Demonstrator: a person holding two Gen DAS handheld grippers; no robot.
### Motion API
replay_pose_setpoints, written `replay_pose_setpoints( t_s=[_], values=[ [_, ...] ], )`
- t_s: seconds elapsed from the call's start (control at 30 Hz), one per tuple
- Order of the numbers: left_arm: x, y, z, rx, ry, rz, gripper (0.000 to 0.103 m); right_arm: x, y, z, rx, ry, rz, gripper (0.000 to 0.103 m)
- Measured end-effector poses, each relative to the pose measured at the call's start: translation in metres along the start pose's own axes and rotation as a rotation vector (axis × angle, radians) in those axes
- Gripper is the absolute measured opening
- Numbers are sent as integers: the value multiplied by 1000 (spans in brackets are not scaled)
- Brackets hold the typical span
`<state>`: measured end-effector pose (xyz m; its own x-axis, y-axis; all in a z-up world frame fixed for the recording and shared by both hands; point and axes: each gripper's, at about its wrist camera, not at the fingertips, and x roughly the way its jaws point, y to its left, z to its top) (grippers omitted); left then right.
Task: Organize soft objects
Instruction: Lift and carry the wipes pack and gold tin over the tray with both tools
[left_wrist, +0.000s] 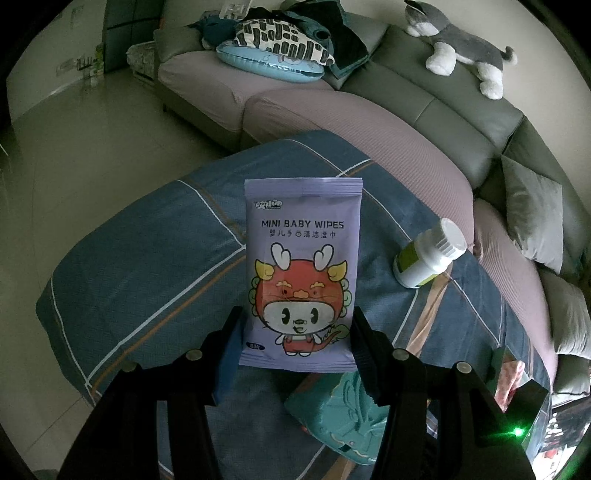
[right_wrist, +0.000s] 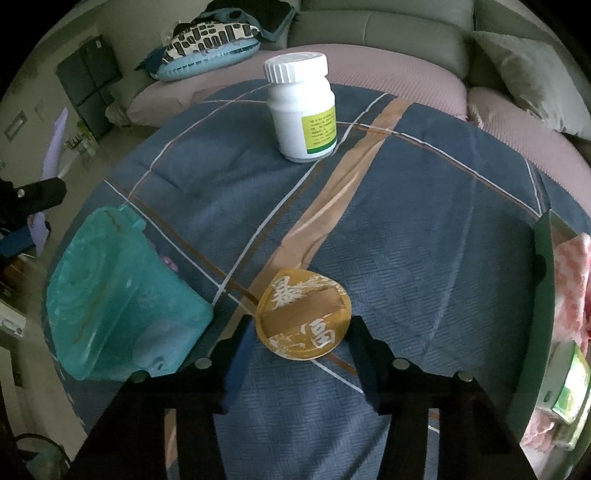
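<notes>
My left gripper (left_wrist: 295, 332) is shut on a purple pack of mini baby wipes (left_wrist: 301, 266) and holds it upright above the blue plaid cloth (left_wrist: 147, 266). My right gripper (right_wrist: 299, 332) is shut on a round golden pad with white characters (right_wrist: 303, 317), just above the cloth (right_wrist: 424, 229). A teal soft pouch (right_wrist: 122, 302) lies left of the right gripper and also shows in the left wrist view (left_wrist: 343, 417). The left gripper and its purple pack show at the far left edge of the right wrist view (right_wrist: 33, 199).
A white pill bottle (right_wrist: 303, 110) stands at the far side of the cloth; it also shows in the left wrist view (left_wrist: 428, 254). A green box with pink cloth (right_wrist: 569, 280) sits at the right edge. A grey sofa (left_wrist: 424, 99) with a plush cat (left_wrist: 458, 48) and cushions (left_wrist: 273, 48) lies behind.
</notes>
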<state>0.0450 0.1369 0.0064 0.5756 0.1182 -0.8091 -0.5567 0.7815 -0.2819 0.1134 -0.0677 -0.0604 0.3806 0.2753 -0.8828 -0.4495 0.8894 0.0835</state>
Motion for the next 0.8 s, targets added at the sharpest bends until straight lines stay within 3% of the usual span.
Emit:
replay_pose_setpoints(
  t_s=[0.8],
  values=[
    [-8, -3, -2, 21, -26, 4, 57, -19, -14, 0, 57, -43, 21, 52]
  ],
)
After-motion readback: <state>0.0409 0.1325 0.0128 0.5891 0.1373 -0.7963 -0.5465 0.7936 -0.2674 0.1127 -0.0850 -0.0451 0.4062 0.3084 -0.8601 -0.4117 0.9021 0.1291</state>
